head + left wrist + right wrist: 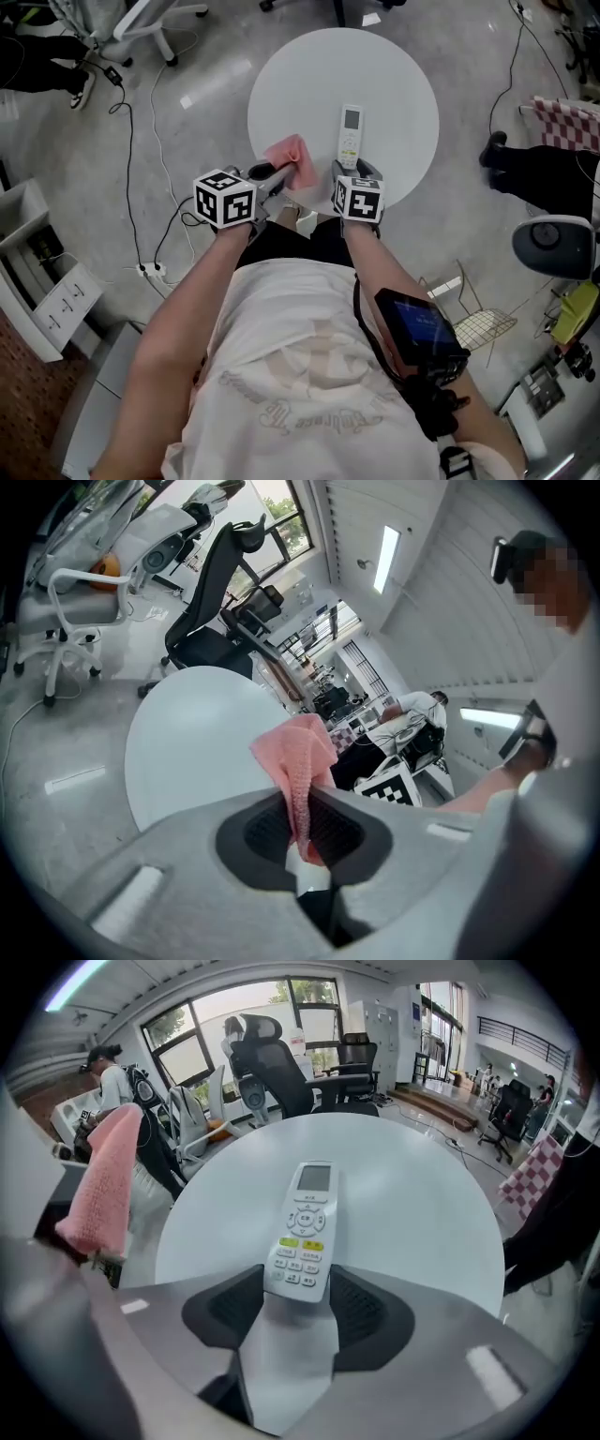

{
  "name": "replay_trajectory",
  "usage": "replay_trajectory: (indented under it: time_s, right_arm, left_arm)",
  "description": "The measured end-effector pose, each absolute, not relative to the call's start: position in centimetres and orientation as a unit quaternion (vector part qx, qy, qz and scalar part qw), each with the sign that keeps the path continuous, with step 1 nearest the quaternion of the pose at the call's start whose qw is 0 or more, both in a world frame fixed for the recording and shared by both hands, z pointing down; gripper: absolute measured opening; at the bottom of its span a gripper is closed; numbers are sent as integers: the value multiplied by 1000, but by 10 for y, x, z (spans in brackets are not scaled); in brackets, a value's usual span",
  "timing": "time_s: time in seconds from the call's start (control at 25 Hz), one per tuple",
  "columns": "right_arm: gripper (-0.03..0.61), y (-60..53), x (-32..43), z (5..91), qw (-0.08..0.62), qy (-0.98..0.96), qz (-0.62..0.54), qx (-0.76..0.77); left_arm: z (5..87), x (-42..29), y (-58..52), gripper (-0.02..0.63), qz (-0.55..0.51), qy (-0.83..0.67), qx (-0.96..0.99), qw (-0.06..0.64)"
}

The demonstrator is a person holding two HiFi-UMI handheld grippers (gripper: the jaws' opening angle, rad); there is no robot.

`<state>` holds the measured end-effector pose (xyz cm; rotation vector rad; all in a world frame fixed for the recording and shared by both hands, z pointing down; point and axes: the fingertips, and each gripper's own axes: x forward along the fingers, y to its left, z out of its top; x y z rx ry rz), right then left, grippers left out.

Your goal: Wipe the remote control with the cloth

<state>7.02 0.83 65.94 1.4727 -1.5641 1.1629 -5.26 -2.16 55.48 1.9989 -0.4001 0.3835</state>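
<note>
**A:** Where is the remote control (305, 1232) now?

**B:** It lies flat on the round white table (412, 1204), with the screen end away from me. My right gripper (298, 1312) is at its near end. The 2 jaws stand apart, and the button end of the remote control is between them. As far as I see, the pads do not squeeze it.

**A:** And the cloth (298, 752)?

**B:** The cloth is pink, and my left gripper (302, 827) has it — the 2 jaws are clamped on its lower part, and the rest sticks out in a fold. This gripper is just beside the right one, at the near edge of the table, left of the remote control.
</note>
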Motion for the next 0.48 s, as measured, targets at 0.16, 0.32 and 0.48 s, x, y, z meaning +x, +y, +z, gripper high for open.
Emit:
replay_trajectory:
  time_s: [0.16,0.32,0.48]
  right_arm:
    - [227,9,74,660,356,-615,439,550]
    - [224,8,75,662,369,-634,430,526]
    - [222,4,71,663,380,-653,420,503]
  left_arm:
    - [556,-34,-41,18,163,-155,835,503]
    - [567,-11,-54,18,198,-133,836,495]
    - [591,12,-72,18,263,-108,834,473]
